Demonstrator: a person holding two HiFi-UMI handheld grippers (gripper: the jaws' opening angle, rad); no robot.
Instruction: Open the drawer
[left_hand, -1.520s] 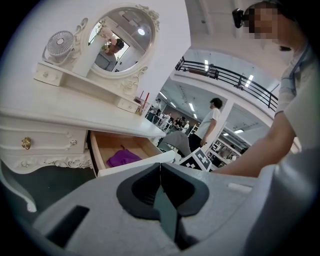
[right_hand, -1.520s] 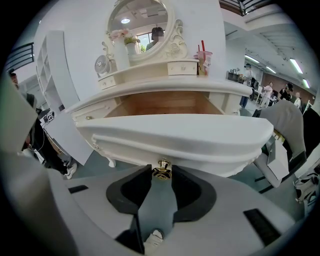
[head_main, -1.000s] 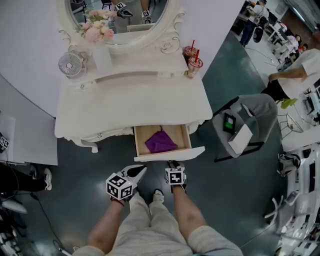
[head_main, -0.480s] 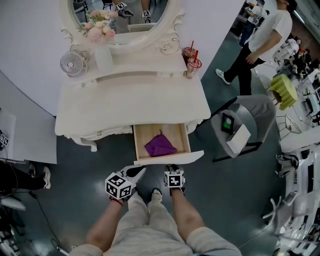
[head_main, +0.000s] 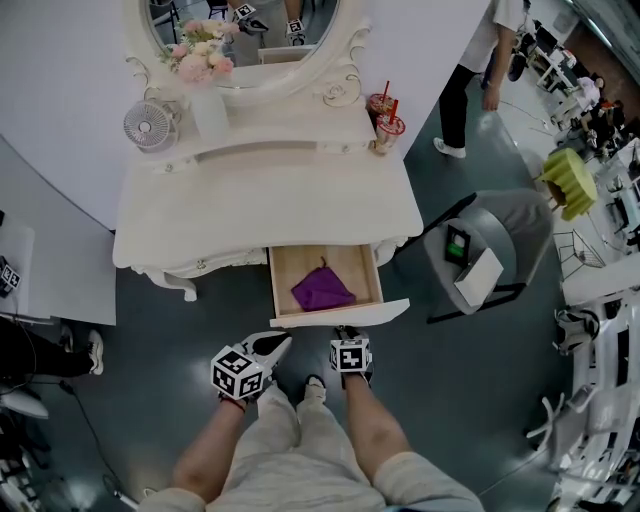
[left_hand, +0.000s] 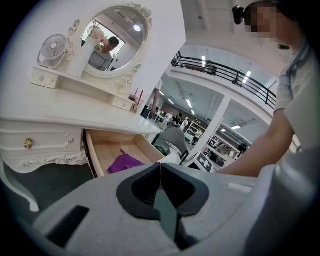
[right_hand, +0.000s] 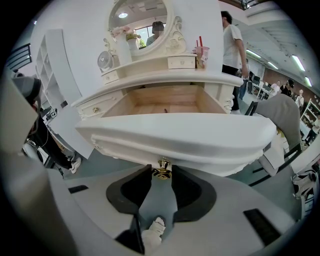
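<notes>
- Two hand-held grippers sit closest to you. The left hand-held gripper (left_hand: 160, 172) has its jaws pressed together on nothing and hangs just left of the drawer front.
- Your right hand-held gripper (right_hand: 161, 174) pinches the brass knob (right_hand: 161, 168) at the very tips of its jaws, with a pad against each side of it.
- That knob is at the middle of the front panel of the drawer (head_main: 340, 313). The drawer stands pulled well out from under the counter (head_main: 270, 205), its wooden floor open to view.
- A purple cloth (head_main: 322, 289) lies crumpled about midway along the drawer floor.
- Hardly anything has changed in the last second. The drawer is out as far as it was, and neither of your grippers has shifted.
- I'd judge from this that the pull is finished and the task is as good as done. What's left is to let go of the knob and back straight off, so you don't nudge the drawer in again.
- At the back of the counter stand a small fan (head_main: 150, 126), pink flowers (head_main: 197, 57) and two cups (head_main: 386, 118) with straws, under the oval mirror (head_main: 250, 35).
- Beyond, the one real change is a person (head_main: 478, 60) who has walked along the aisle.
</notes>
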